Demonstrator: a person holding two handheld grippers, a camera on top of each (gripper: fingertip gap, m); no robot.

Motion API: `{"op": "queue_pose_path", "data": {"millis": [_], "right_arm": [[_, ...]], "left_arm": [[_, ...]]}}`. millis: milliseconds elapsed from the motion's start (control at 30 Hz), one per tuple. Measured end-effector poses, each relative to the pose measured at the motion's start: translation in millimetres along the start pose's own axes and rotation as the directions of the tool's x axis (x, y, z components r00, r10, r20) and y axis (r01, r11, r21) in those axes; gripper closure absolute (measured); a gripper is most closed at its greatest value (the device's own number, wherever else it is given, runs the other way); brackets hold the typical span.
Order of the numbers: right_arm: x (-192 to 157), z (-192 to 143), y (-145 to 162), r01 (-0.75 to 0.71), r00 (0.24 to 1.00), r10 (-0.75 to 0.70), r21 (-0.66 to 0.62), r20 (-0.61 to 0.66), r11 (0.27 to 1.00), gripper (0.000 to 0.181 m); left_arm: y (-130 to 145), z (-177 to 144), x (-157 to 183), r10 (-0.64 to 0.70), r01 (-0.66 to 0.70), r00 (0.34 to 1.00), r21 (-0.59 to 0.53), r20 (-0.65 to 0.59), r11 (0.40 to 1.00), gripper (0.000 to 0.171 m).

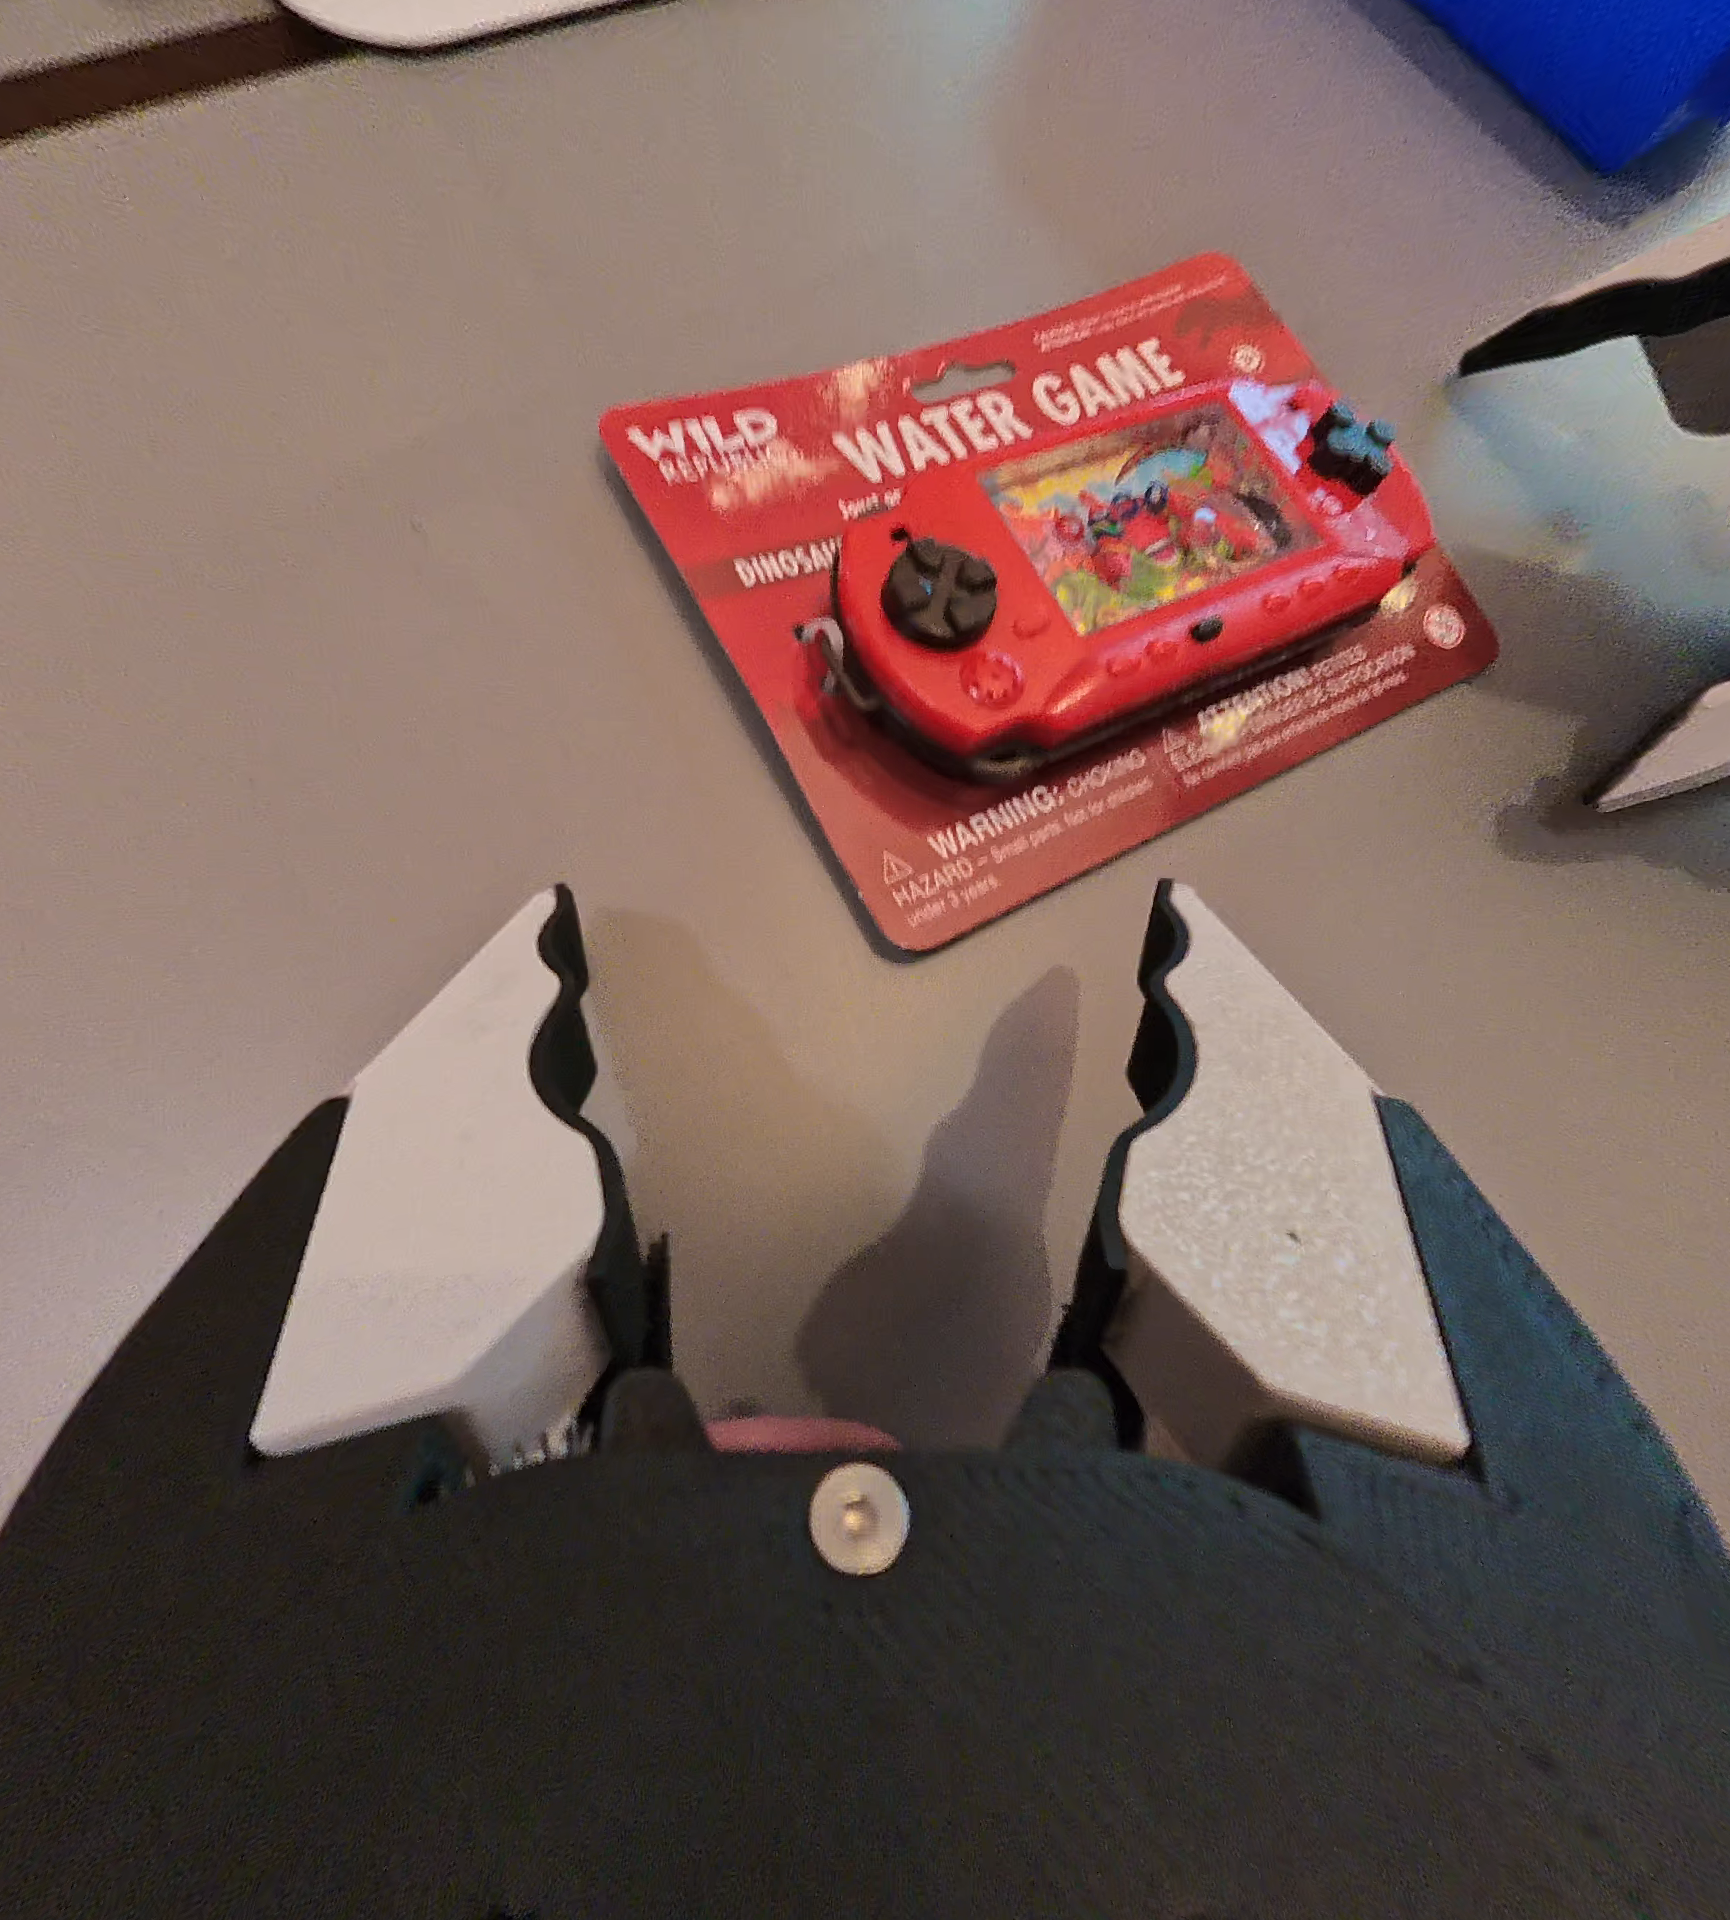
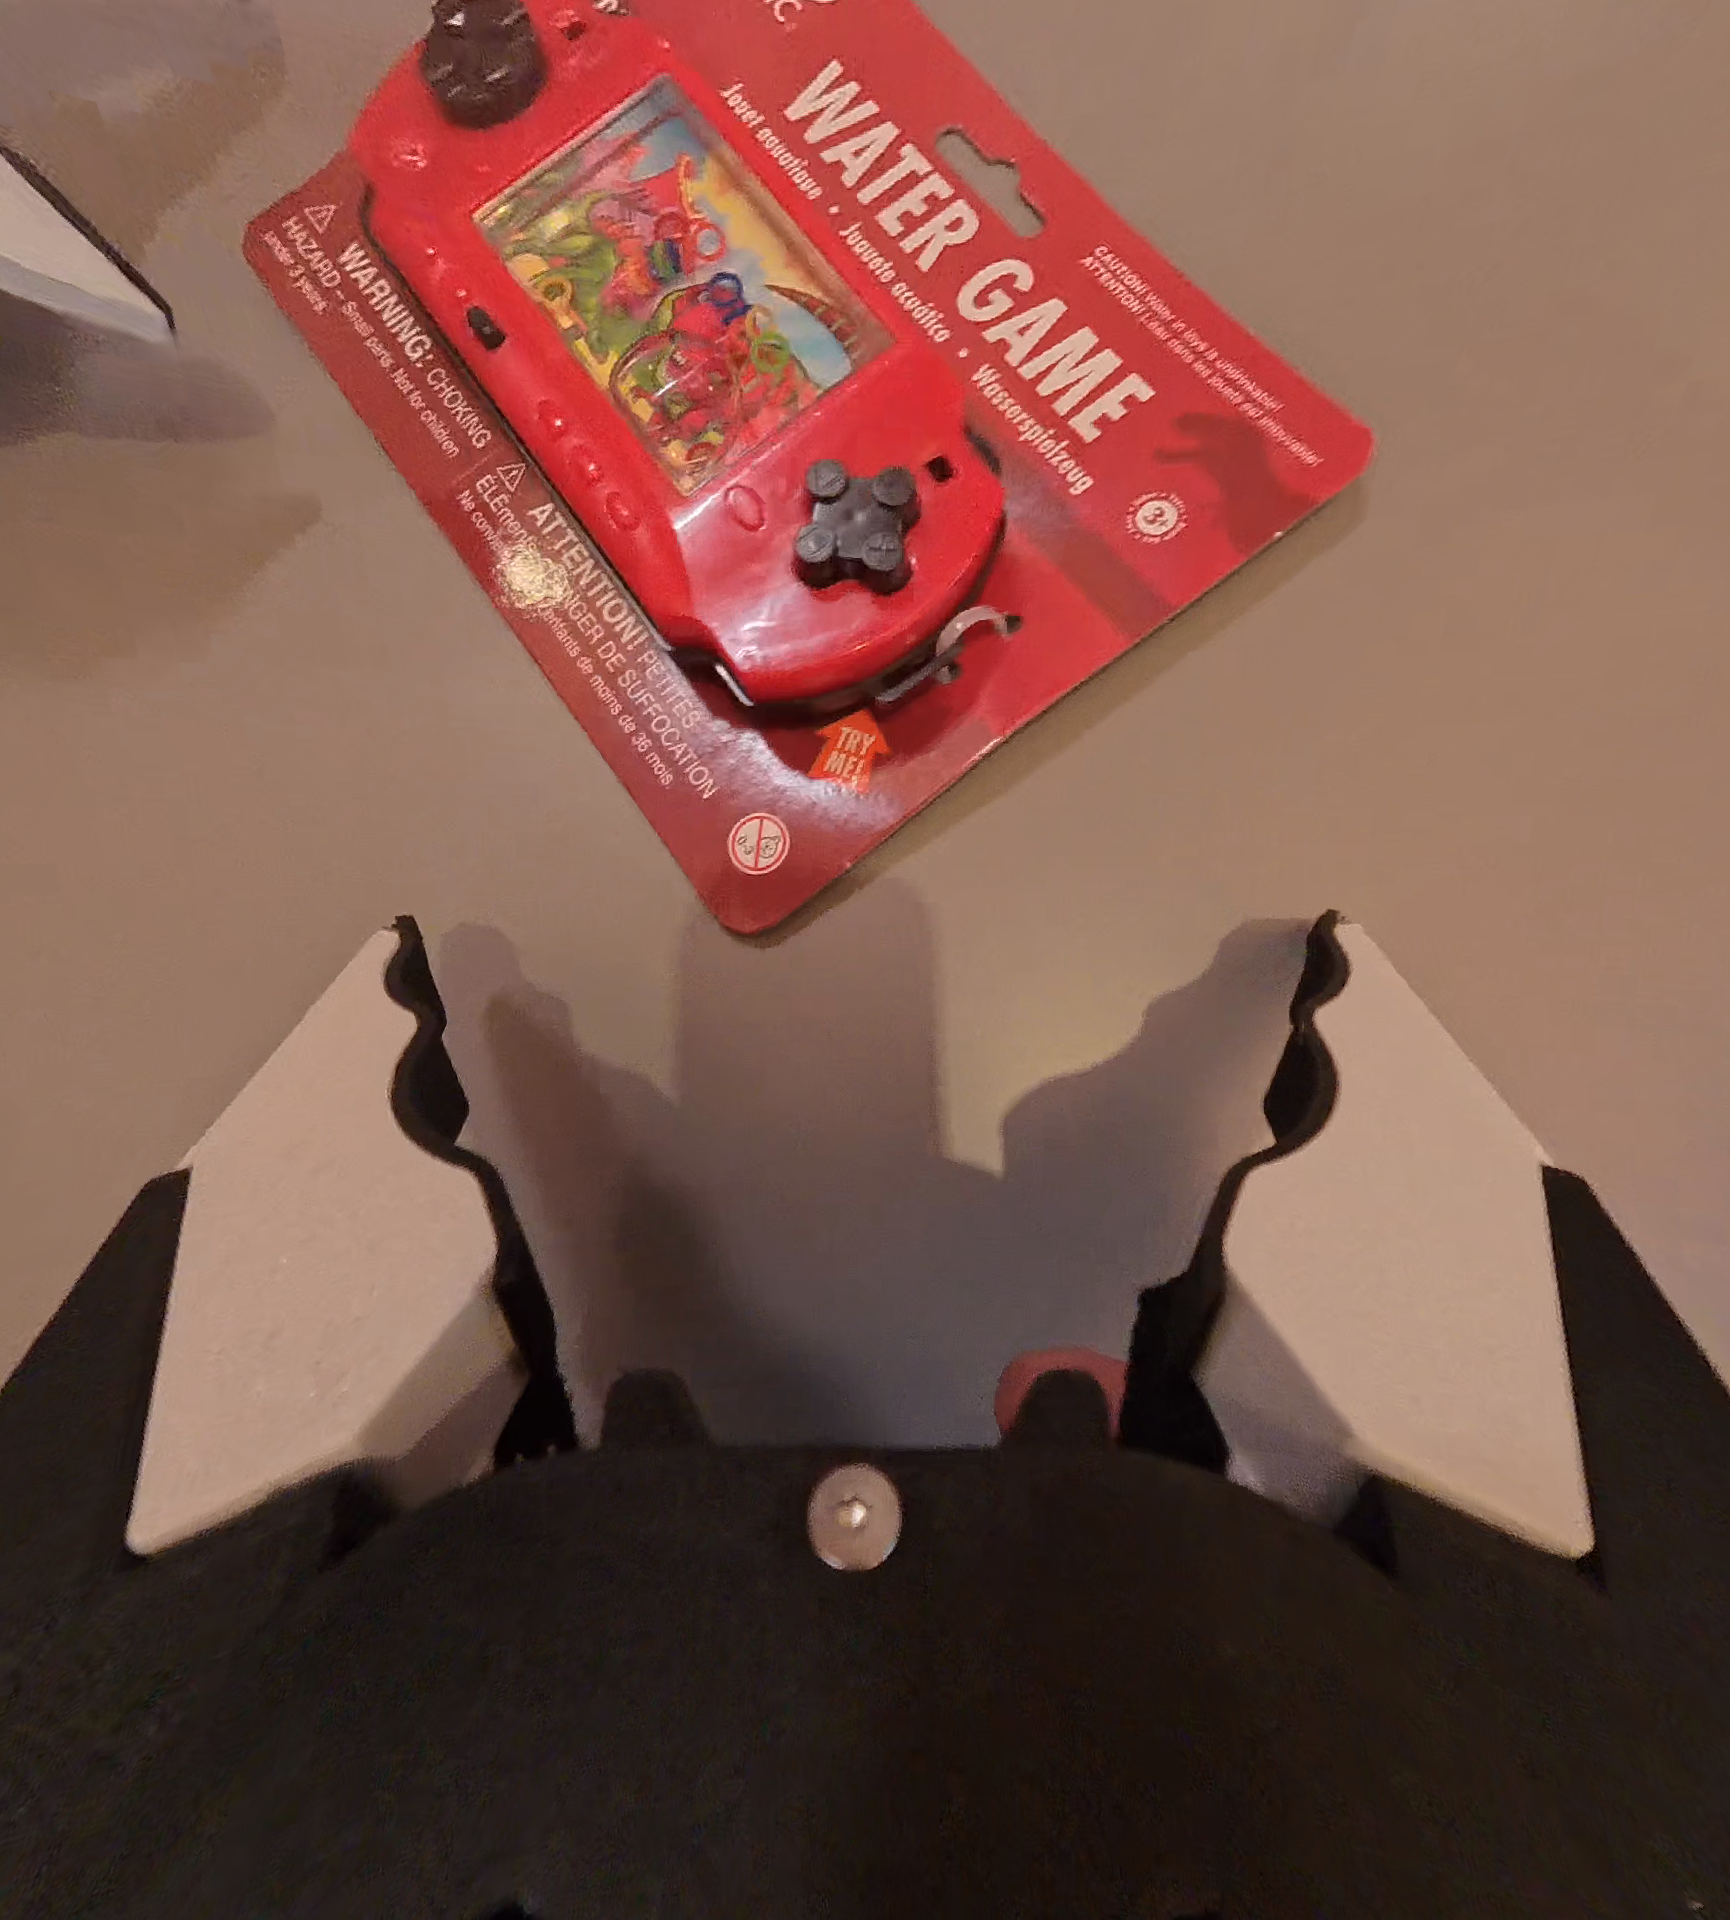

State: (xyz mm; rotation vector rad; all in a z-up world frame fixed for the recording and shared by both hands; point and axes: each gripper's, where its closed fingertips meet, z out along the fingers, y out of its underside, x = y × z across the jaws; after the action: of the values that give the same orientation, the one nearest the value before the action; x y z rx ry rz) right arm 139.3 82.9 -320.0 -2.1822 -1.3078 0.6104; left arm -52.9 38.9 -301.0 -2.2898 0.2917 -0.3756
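Left wrist view first: plain matte grey-beige table [image 1: 269, 623], smooth, a bit of soft shadow on it. At the far edge there's a dark brown strip [image 1: 102, 94] and something pale and rounded [image 1: 445, 16] cut off by the frame, plus a bright blue object [image 1: 1619, 73] in the far right corner, can't tell what it is. The left gripper [image 1: 866, 904] hovers over bare table with its fingers spread apart, nothing between them. Fingers are pale wedge shapes with wavy black rubbery pads on the inner faces, set in a rough black printed-looking body with a silver screw. Just ahead and slightly right lies a red carded toy [image 1: 1048, 592], flat on the table: glossy cardboard backing, a red plastic handheld console with black buttons and a colourful little window. The right gripper [image 1: 1526, 582] comes in from the right edge, near the card's far end, fingers wide apart.

Right wrist view: same grey table [image 2: 1463, 831], same toy [image 2: 799, 416] lying at an angle, its near corner just ahead of the right gripper [image 2: 871, 920], not touching. Fingers spread wide, empty. One finger of the left gripper [image 2: 40, 244] pokes in at upper left.
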Motion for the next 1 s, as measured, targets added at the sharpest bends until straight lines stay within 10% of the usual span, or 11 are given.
{"op": "queue_pose_path", "data": {"millis": [433, 600, 733, 1000], "right_arm": [[0, -3, 11, 0.028, 0.983, -0.017, 0.058, -0.184, 0.998, 0.027], [8, -4, 18, -0.029, 0.987, 0.036, 0.045, -0.158, 0.999, 0.026], [8, -6, 20, -0.025, 0.987, 0.034, 0.06, -0.157, 0.998, 0.026], [8, -6, 20, -0.02, 0.988, 0.029, 0.058, -0.152, 0.998, 0.026]], "left_arm": [[15, -10, -21, -0.109, 0.101, 0.971, 0.049, 0.213, 0.994, 0.076], [26, -27, -50, 0.039, -0.035, 0.899, -0.017, 0.436, 0.999, 0.079], [28, -32, -50, 0.11, -0.099, 0.901, -0.048, 0.421, 0.994, 0.081], [21, -39, -23, -0.325, 0.32, 0.944, 0.085, 0.059, 0.944, 0.076]]}}
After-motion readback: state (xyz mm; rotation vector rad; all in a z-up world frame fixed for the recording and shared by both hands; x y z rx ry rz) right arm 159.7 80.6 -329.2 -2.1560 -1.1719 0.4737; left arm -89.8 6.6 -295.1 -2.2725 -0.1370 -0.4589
